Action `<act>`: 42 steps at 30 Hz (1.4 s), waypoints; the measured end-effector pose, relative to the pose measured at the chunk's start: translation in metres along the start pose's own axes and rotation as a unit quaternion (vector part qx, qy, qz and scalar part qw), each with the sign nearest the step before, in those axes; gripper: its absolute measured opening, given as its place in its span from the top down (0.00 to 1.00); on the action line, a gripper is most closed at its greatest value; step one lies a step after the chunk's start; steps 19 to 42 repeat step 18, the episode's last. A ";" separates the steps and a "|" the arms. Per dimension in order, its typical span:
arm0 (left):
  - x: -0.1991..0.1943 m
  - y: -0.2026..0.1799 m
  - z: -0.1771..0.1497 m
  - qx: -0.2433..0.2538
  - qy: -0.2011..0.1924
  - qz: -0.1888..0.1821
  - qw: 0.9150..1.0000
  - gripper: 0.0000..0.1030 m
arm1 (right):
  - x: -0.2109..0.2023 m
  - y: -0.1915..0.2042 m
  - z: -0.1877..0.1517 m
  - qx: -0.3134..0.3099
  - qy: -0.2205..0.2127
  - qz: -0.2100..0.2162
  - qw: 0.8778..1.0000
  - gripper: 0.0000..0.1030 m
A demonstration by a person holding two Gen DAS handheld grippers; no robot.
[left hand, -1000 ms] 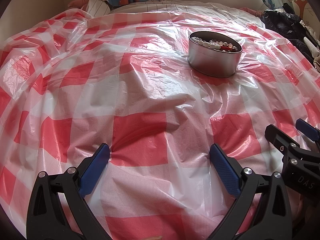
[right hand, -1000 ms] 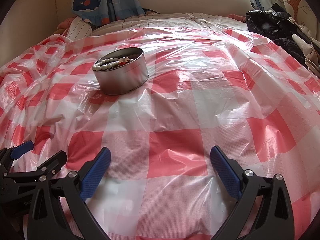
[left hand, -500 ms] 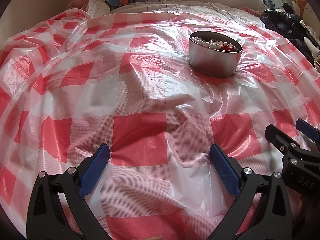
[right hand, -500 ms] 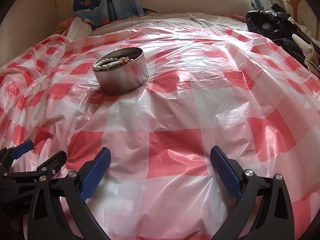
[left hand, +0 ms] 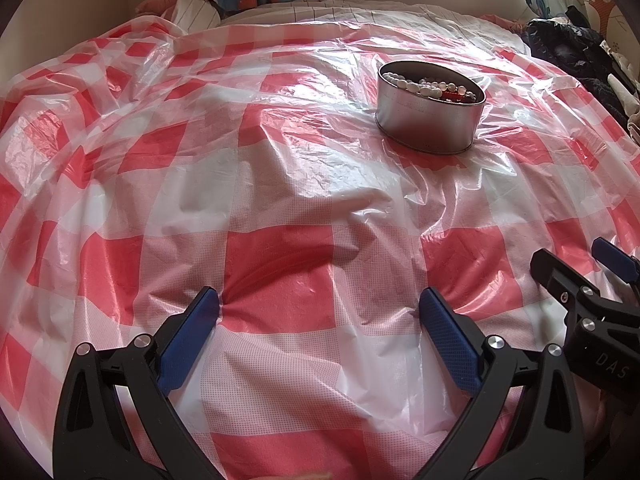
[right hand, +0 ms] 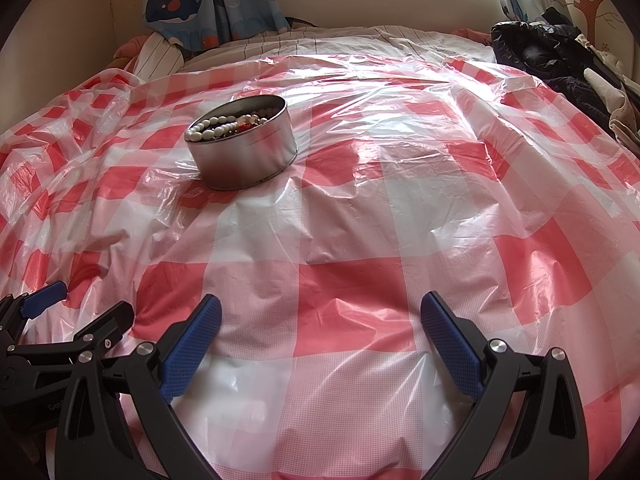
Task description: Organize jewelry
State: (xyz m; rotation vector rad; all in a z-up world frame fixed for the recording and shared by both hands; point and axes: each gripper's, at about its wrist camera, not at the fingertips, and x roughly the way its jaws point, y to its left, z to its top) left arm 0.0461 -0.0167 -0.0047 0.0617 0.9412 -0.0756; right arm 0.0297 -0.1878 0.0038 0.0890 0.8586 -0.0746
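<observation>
Covering the bed [right hand: 400,46], checked plastic sheet [right hand: 360,220].

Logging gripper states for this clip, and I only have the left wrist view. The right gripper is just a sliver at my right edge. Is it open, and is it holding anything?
Observer: The right gripper is open. Its fingers are spread wide, with only the checked cloth between them.
Operator: Is the tin straight ahead of it?
Observer: No. In the right wrist view the tin stands ahead and off to its left, well clear of the fingers.
Operator: Can you see my gripper from there?
Observer: Yes. The left gripper shows at the lower left edge, low over the cloth beside the right one.
</observation>
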 end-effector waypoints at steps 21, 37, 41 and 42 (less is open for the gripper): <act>-0.002 0.001 -0.003 -0.001 -0.005 0.004 1.000 0.07 | 0.000 -0.002 0.001 -0.002 -0.005 0.001 1.000 0.07; -0.002 0.001 -0.003 -0.001 -0.005 0.004 1.000 0.07 | 0.000 -0.002 0.001 -0.002 -0.005 0.001 1.000 0.07; -0.002 0.001 -0.003 -0.001 -0.005 0.004 1.000 0.07 | 0.000 -0.002 0.001 -0.002 -0.005 0.001 1.000 0.07; -0.002 0.001 -0.003 -0.001 -0.005 0.004 1.000 0.07 | 0.000 -0.002 0.001 -0.002 -0.005 0.001 1.000 0.07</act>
